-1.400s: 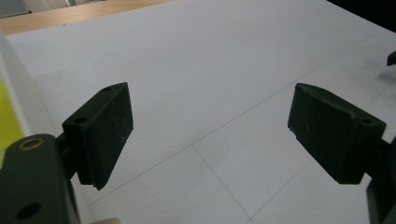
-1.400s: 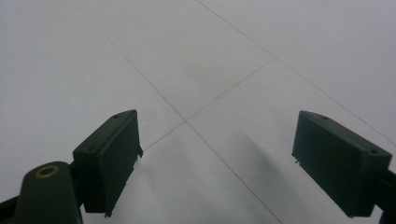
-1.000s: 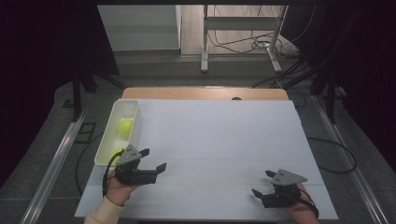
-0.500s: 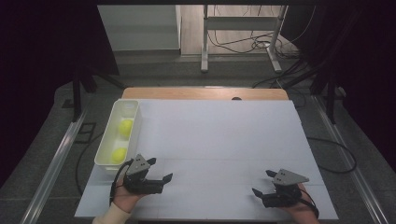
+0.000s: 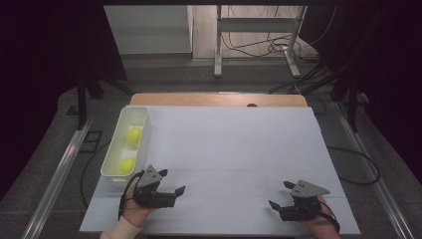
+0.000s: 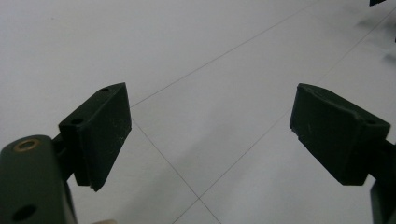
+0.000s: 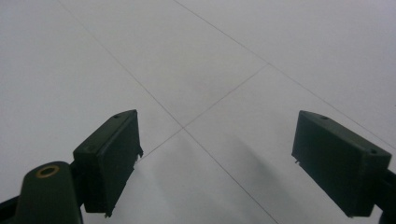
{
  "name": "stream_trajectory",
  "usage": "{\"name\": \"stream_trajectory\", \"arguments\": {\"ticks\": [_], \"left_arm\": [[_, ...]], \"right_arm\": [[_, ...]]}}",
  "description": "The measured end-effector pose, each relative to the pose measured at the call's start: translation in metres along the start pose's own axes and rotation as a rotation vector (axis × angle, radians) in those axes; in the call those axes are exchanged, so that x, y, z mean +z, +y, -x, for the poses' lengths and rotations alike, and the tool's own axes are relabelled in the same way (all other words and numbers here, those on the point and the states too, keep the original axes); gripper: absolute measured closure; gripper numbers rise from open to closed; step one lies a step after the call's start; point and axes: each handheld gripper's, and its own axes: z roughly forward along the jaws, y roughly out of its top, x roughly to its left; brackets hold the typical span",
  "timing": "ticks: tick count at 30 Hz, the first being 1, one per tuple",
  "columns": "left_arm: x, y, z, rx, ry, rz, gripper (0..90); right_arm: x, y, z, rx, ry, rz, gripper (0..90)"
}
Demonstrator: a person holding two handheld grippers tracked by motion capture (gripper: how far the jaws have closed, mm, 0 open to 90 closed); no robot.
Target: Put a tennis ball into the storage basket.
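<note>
White table (image 5: 234,144) bears two open grippers beside a tray (image 5: 113,158).

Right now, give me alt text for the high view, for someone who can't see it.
Two hands rest near the front edge of a white table, each holding an open, empty tool: the left tool and the right tool. Just beyond the left tool, a white bin at the table's left edge holds two yellow balls.

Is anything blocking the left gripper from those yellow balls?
Only the bin's near wall. The left gripper lies open and empty beside the bin, and the balls sit inside it, so it must reach in from above.
</note>
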Motion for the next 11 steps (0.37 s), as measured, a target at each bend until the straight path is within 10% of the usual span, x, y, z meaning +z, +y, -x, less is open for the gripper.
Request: {"name": "stream_trajectory", "arguments": {"ticks": [11], "left_arm": [[-0.0001,-0.0003,-0.0017,-0.014,-0.014,0.004,13.3]], "right_arm": [[0.0005,-0.0002,0.0002,-0.003,-0.002,-0.001,15.9]]}}
